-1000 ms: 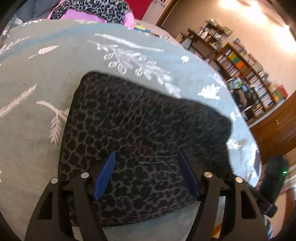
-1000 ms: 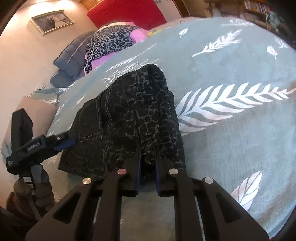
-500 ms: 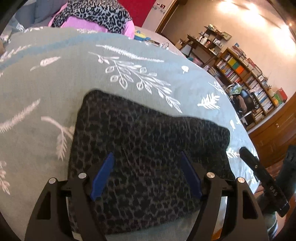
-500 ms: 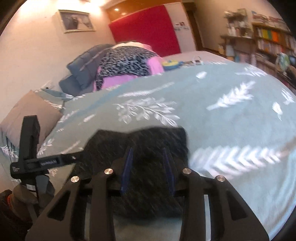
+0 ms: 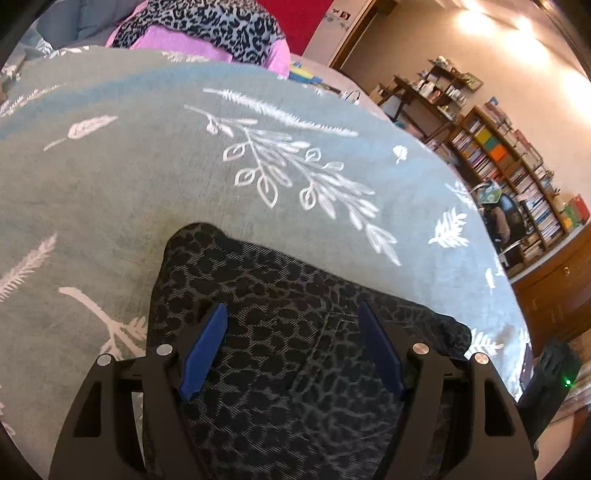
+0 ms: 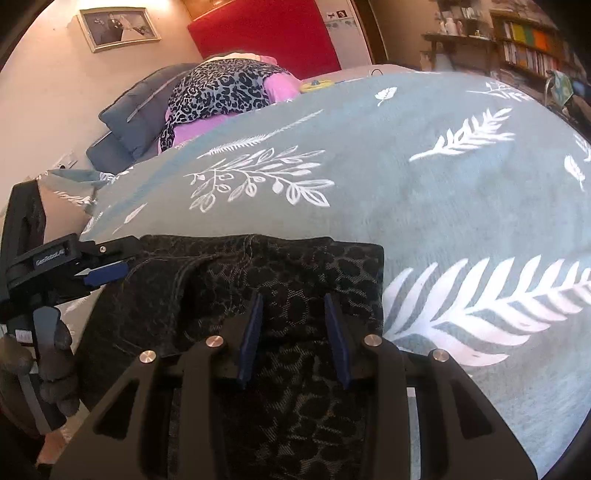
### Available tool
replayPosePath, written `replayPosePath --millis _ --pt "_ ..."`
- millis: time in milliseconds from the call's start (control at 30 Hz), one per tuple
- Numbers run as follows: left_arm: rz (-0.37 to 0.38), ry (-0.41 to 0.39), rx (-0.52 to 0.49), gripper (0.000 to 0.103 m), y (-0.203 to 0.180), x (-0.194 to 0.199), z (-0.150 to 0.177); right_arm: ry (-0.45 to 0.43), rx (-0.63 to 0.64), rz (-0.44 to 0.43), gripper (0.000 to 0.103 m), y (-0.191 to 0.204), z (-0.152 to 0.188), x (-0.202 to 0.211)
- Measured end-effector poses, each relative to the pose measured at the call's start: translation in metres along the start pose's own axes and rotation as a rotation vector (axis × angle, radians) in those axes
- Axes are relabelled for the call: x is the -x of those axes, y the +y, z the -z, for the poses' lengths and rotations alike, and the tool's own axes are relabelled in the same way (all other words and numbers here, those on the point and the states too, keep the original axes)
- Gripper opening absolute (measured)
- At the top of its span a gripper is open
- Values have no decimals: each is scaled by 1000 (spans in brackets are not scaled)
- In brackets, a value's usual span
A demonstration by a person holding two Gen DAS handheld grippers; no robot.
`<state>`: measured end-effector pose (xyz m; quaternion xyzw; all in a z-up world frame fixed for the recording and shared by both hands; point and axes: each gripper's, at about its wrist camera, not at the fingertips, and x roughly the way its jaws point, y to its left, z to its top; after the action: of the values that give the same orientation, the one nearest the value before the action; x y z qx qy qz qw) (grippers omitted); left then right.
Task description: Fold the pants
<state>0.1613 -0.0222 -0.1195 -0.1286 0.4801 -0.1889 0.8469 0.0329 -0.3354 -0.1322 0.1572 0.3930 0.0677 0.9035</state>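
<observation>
- Dark leopard-print woven pants (image 5: pixel 295 369) lie as a compact folded bundle on the grey-green bedspread with white leaf and feather print (image 5: pixel 147 177), at its near edge; in the right wrist view the bundle (image 6: pixel 280 295) shows a straight far edge and a squared far-right corner
- Left gripper (image 5: pixel 291 347): blue-padded fingers spread wide over the bundle, no cloth between them, so it is open and holding nothing; whether the tips touch the fabric cannot be told
- Right gripper (image 6: pixel 293 332): fingers parted with a clear gap, cloth visible through the gap but not pinched; open, empty
- In the right wrist view the left gripper (image 6: pixel 103 273) sits at the bundle's far-left corner, gloved hand (image 6: pixel 55 365) on its handle; judged placement: both tools poised above opposite sides, ready to press or square the stack
- A stitched seam (image 5: pixel 325 347) shows on the top layer; layers look flat, no loose leg trailing
- Judgement: folding looks nearly or fully done; remaining need, if any, is smoothing
- Risk: soft bedding gives under pressure, so a push could skew the layers
- Far side: grey leopard-print cloth over pink fabric (image 6: pixel 225 88), red headboard (image 6: pixel 266 33), wooden bookshelves (image 5: pixel 517 177) far right
</observation>
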Motion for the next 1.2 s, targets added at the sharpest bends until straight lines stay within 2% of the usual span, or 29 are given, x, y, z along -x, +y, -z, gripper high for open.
replayPosePath --millis 100,167,300,433,533,667,900,1100,1200 --pt "-11 -9 -19 74 1 -8 6 -7 -4 -7 34 -4 3 -4" --pt "5 -22 -38 80 0 -8 9 -5 -6 -15 34 -5 3 -5" --pt "2 -15 -33 80 -1 -2 7 5 -18 -28 35 -7 2 -2" --pt "4 -15 -19 80 -3 17 6 -23 18 -14 34 7 -3 28" --pt "5 -25 -32 80 -5 32 12 -63 88 -56 34 20 1 58" --pt "-13 -29 -32 80 -6 47 22 -37 107 -105 34 24 14 74" --pt "-73 -37 -6 80 6 58 39 29 156 -67 34 20 47 70" --pt "-104 -6 10 80 18 49 50 18 203 -28 34 21 56 64" --pt "-108 1 26 80 24 51 51 19 186 -34 34 18 58 66"
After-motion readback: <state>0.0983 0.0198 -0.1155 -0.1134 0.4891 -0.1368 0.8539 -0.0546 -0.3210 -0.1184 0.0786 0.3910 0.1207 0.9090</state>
